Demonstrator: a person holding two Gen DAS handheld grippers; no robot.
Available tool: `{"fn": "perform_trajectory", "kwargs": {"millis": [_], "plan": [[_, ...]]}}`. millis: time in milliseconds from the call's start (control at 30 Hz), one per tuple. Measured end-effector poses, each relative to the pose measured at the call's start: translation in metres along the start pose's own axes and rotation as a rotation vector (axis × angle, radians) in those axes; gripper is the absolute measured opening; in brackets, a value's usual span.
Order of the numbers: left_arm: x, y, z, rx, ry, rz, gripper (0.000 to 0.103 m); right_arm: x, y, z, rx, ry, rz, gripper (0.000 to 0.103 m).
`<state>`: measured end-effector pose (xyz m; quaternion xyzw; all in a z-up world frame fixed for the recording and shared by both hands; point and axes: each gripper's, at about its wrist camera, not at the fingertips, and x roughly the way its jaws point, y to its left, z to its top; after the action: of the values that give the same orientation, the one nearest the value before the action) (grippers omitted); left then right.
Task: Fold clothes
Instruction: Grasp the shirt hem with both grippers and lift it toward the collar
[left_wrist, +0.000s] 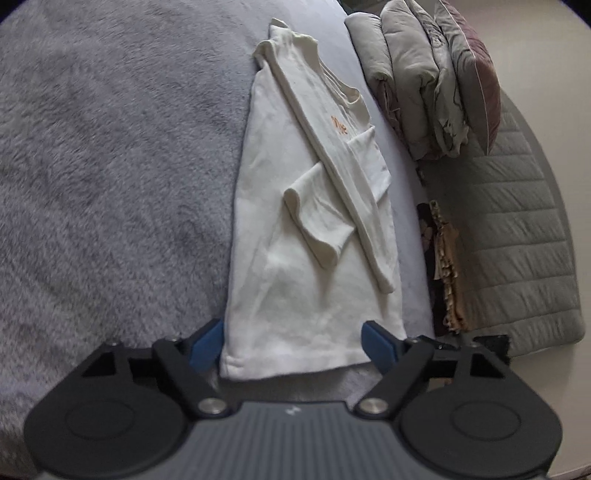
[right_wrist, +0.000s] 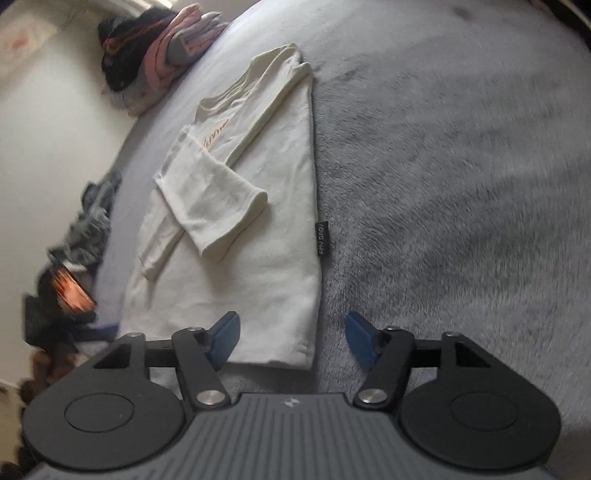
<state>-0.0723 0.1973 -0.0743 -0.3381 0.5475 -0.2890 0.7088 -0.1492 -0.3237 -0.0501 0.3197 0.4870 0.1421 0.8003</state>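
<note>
Both the left gripper (left_wrist: 293, 345) and right gripper (right_wrist: 290, 339) hang open and empty over the white shirt's (left_wrist: 314, 236) bottom edge, mid-frame on the grey blanket (left_wrist: 110, 166), probably ready to fold it up.

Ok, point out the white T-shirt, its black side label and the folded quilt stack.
white T-shirt (left_wrist: 314, 317): left wrist view, on the lower body panel.
black side label (right_wrist: 323, 239): right wrist view, on the middle of the tag.
folded quilt stack (left_wrist: 417, 85): left wrist view, on a middle fold.
</note>
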Motion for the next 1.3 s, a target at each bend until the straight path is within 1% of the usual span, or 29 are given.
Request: {"fn": "perform_trajectory", "kwargs": {"millis": [67,133,233,267,300,333,367,400,433,467,500,633,733,900,967,1067,1200,1300], "plan": [[0.0,0.005,0.0,-0.022,0.001,-0.014,0.072,-0.001,-0.006,-0.001,0.047,0.005,0.04,0.062],[0.0,0.01,0.002,-0.042,0.003,-0.022,0.061,0.0,-0.012,-0.002,0.09,0.01,0.071,0.06],[0.003,0.014,0.001,-0.06,0.023,-0.033,0.049,0.003,-0.014,-0.004,0.129,0.018,0.102,0.052],[0.005,0.014,0.0,-0.061,0.033,-0.035,0.047,0.004,-0.015,-0.005,0.139,0.022,0.111,0.047],[0.007,0.014,-0.001,-0.061,0.043,-0.038,0.042,0.005,-0.013,-0.005,0.143,0.031,0.115,0.04],[0.008,0.014,-0.002,-0.059,0.053,-0.038,0.037,0.006,-0.011,-0.005,0.142,0.039,0.117,0.038],[0.008,0.014,-0.002,-0.054,0.064,-0.038,0.035,0.007,-0.01,-0.005,0.139,0.047,0.12,0.033],[0.009,0.015,-0.002,-0.05,0.075,-0.037,0.023,0.009,-0.008,-0.005,0.137,0.052,0.127,0.027],[0.01,0.015,-0.003,-0.049,0.084,-0.039,0.017,0.01,-0.006,-0.005,0.135,0.055,0.135,0.024],[0.01,0.014,-0.004,-0.046,0.085,-0.042,0.017,0.01,-0.005,-0.004,0.14,0.052,0.148,0.019],[0.011,0.013,-0.004,-0.041,0.081,-0.045,0.016,0.009,-0.003,-0.004,0.147,0.047,0.161,0.018],[0.008,0.005,0.001,-0.033,0.043,-0.095,0.015,0.002,0.002,0.003,0.186,-0.003,0.218,0.017],[0.004,-0.002,0.008,-0.037,-0.01,-0.14,0.015,0.0,0.003,0.01,0.225,-0.046,0.251,0.017],[0.002,-0.007,0.025,-0.09,-0.104,-0.199,0.015,0.002,0.012,0.026,0.255,-0.098,0.267,0.017],[0.003,-0.006,0.032,-0.12,-0.138,-0.205,0.015,0.004,0.017,0.034,0.263,-0.115,0.263,0.017],[0.005,-0.001,0.043,-0.161,-0.175,-0.208,0.015,0.001,0.007,0.042,0.286,-0.133,0.252,0.017],[0.014,0.002,0.058,-0.187,-0.21,-0.183,0.015,0.007,0.002,0.058,0.32,-0.164,0.235,0.016],[0.024,0.004,0.07,-0.202,-0.232,-0.182,0.015,0.016,-0.001,0.069,0.348,-0.184,0.217,0.016]]}}
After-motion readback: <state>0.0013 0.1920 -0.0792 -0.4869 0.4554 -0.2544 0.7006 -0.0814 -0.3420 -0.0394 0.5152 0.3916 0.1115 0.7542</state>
